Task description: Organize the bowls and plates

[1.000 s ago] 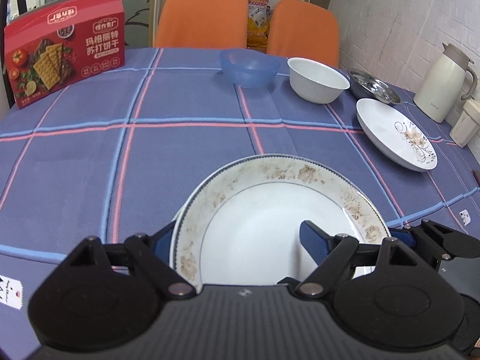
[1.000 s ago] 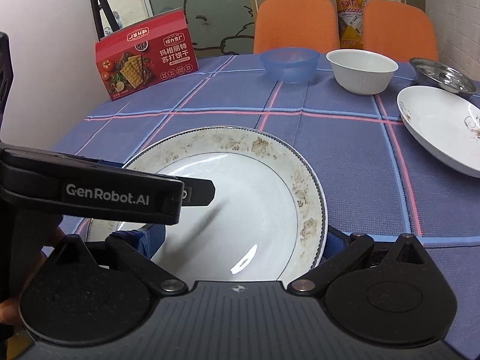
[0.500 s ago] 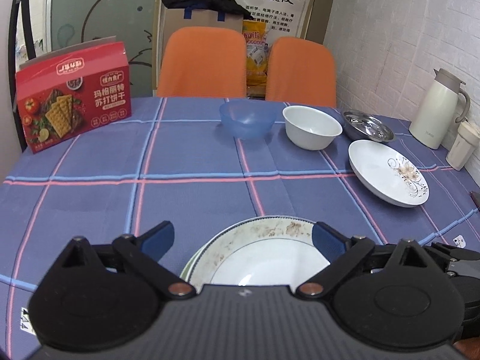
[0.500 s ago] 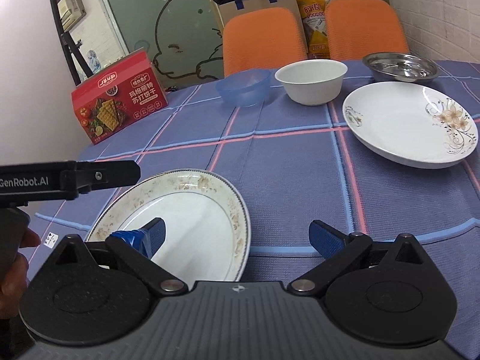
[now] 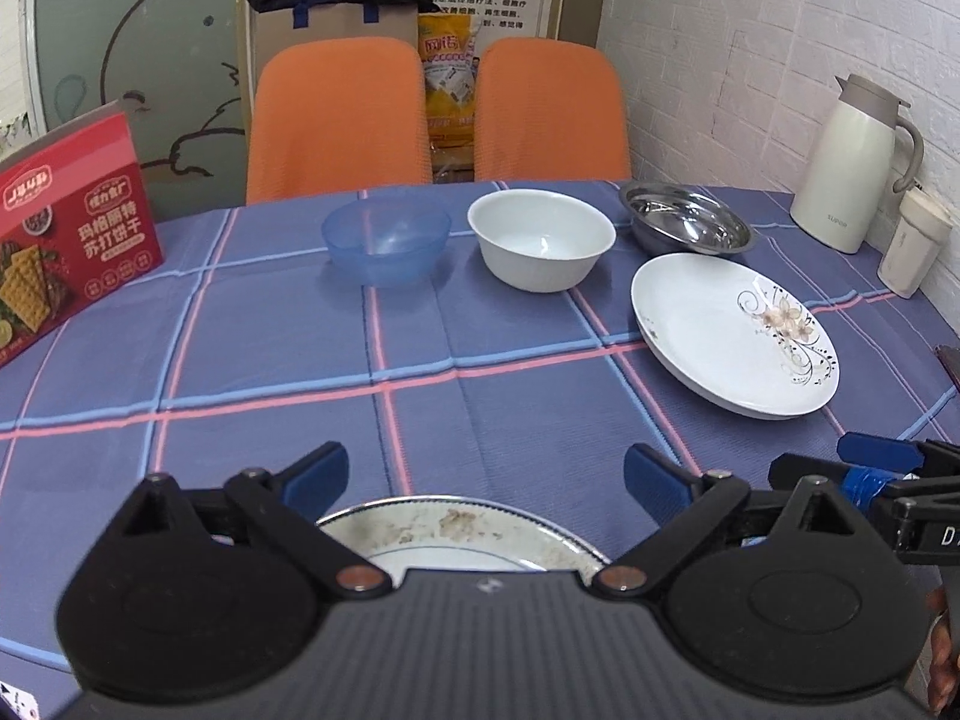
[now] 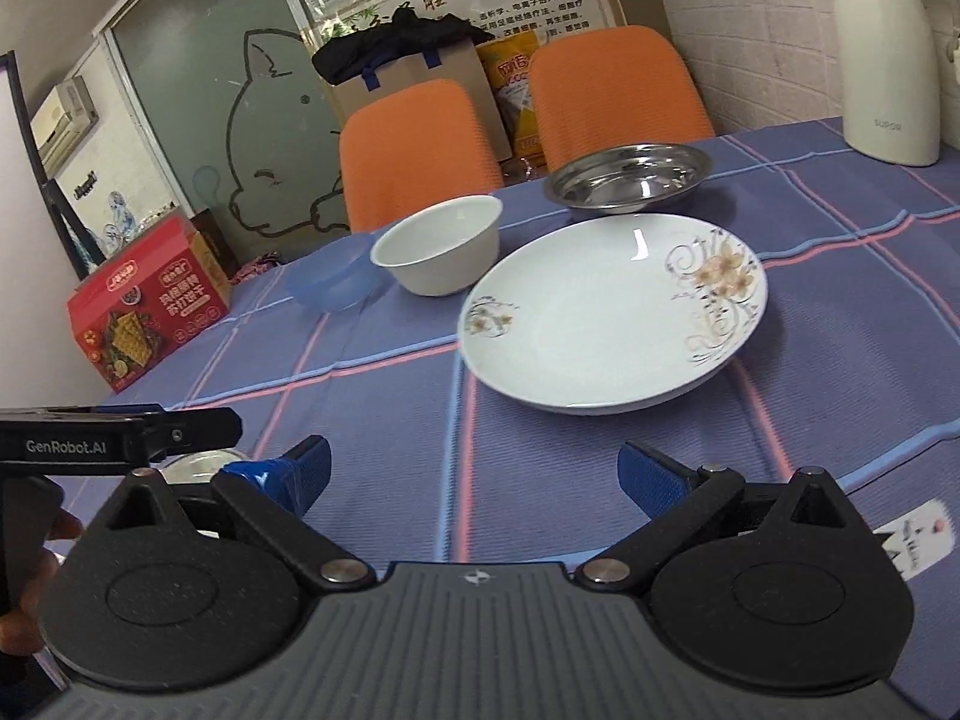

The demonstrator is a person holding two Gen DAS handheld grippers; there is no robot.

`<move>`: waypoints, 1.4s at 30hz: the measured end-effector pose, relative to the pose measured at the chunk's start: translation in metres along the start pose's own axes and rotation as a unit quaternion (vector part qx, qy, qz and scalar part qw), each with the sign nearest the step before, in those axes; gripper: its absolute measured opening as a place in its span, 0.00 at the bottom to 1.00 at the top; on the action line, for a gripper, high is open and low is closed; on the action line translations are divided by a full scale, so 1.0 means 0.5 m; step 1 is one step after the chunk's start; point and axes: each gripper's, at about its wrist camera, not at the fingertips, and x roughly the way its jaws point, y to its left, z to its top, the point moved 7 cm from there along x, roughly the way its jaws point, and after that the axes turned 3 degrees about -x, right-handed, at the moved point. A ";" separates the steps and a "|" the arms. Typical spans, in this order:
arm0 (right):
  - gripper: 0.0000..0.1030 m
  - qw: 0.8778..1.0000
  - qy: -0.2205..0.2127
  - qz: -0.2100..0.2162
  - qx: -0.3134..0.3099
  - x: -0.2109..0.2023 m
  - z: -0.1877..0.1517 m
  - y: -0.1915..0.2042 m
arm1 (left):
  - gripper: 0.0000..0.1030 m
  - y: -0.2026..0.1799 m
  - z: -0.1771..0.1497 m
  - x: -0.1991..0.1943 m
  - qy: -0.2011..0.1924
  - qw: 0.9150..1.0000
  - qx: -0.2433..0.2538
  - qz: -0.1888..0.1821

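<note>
A brown-rimmed white plate (image 5: 456, 531) lies on the checked tablecloth just under my left gripper (image 5: 483, 477), which is open and holds nothing. A white plate with a flower pattern (image 5: 729, 333) (image 6: 606, 315) rests farther right. Behind it stand a steel dish (image 5: 687, 222) (image 6: 627, 177), a white bowl (image 5: 540, 237) (image 6: 438, 252) and a blue plastic bowl (image 5: 387, 240) (image 6: 330, 285). My right gripper (image 6: 474, 474) is open above bare cloth in front of the flowered plate. Only a sliver of the brown-rimmed plate (image 6: 201, 465) shows at its left.
A red cracker box (image 5: 63, 228) (image 6: 147, 309) stands at the table's left. A cream thermos jug (image 5: 855, 165) (image 6: 885, 54) and a small cup (image 5: 915, 243) sit by the brick wall on the right. Two orange chairs (image 5: 339, 120) stand behind the table.
Both grippers let go of the brown-rimmed plate, which now lies on the table, and pulled back and up. The right gripper swung right toward the flowered plate.
</note>
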 end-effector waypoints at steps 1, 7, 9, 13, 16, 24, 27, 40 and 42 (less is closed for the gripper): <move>0.87 1.000 0.001 -0.009 -0.003 0.003 0.005 -0.016 | 0.94 -0.011 0.005 0.010 0.004 1.000 0.005 0.000; 0.87 0.999 0.000 -0.049 0.018 0.008 0.033 -0.126 | 0.94 -0.081 0.035 0.070 0.035 0.999 0.021 -0.025; 0.87 0.998 0.000 -0.061 0.026 0.007 0.037 -0.154 | 0.94 -0.103 0.042 0.085 0.042 0.998 0.027 -0.033; 0.87 0.997 -0.007 -0.068 0.042 0.004 0.046 -0.191 | 0.94 -0.139 0.053 0.108 0.051 0.997 0.038 -0.044; 0.87 0.997 -0.013 -0.064 0.048 0.016 0.062 -0.204 | 0.94 -0.160 0.070 0.128 0.051 0.997 0.027 -0.052; 0.87 0.995 0.017 -0.099 -0.001 0.128 0.108 -0.209 | 0.94 -0.199 0.125 0.257 0.086 0.992 -0.051 -0.073; 0.88 0.993 0.028 -0.109 -0.026 0.149 0.101 -0.209 | 0.94 -0.199 0.120 0.291 0.096 0.993 -0.052 -0.055; 0.89 0.990 0.027 -0.115 -0.074 0.162 0.101 -0.198 | 0.94 -0.207 0.111 0.323 0.083 0.996 -0.012 -0.024; 0.89 0.990 0.037 -0.112 -0.075 0.167 0.102 -0.189 | 0.94 -0.211 0.109 0.324 0.081 0.996 -0.004 -0.022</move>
